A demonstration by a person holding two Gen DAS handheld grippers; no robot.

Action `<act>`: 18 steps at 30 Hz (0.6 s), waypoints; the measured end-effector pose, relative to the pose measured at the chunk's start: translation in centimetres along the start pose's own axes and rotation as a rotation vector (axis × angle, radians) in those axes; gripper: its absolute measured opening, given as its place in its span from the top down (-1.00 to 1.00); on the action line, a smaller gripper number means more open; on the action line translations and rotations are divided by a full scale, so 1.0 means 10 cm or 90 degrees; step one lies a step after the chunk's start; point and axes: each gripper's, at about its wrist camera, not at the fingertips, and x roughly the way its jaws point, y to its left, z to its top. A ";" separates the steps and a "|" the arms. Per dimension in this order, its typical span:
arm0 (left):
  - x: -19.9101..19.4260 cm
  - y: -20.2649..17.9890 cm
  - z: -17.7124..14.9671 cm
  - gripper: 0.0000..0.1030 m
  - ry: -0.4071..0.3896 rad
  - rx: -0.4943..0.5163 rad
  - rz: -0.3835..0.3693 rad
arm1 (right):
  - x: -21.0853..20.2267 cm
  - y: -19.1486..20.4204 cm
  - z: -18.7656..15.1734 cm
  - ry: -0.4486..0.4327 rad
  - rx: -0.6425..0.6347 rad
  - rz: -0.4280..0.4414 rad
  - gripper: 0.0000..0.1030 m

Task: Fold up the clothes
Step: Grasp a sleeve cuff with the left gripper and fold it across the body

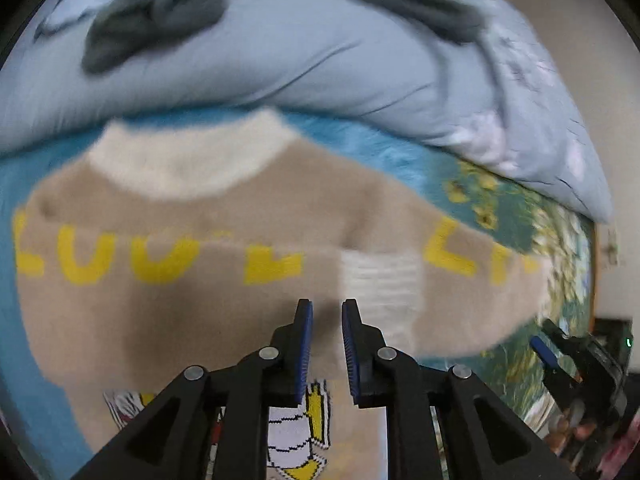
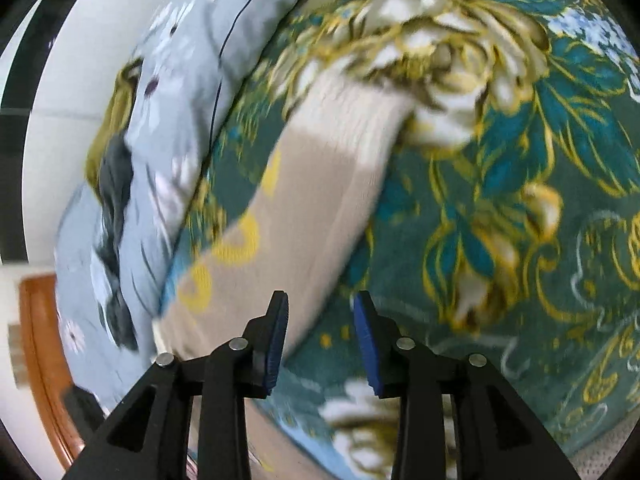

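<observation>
A beige knit sweater (image 1: 192,280) with a cream collar and yellow letters lies spread flat on the bed, collar at the far side. One sleeve (image 1: 472,280) is folded in across its body, its ribbed cream cuff by the middle. My left gripper (image 1: 327,308) hovers over the sweater's middle, jaws slightly apart and empty. In the right wrist view the other sleeve (image 2: 312,200) stretches out over the green floral blanket (image 2: 520,160), cream cuff at its far end. My right gripper (image 2: 320,312) is open and empty at the sleeve's lower edge; it also shows in the left wrist view (image 1: 548,344).
A pale blue quilt (image 1: 280,56) is bunched along the far side of the bed with a dark grey garment (image 1: 160,20) on it. A wooden bed frame (image 2: 40,340) and white wall (image 2: 72,120) lie to the left in the right wrist view.
</observation>
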 end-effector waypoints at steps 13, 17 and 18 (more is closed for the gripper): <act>0.08 -0.16 -0.03 0.66 0.056 0.104 0.010 | 0.22 -0.20 0.43 -0.020 0.075 -0.025 0.16; -0.27 0.00 -0.01 0.65 0.024 0.103 -0.006 | 0.24 -0.23 0.45 -0.033 0.104 -0.004 0.16; -0.35 0.07 -0.01 0.62 0.020 0.096 -0.010 | 0.24 -0.22 0.44 -0.036 0.107 -0.003 0.18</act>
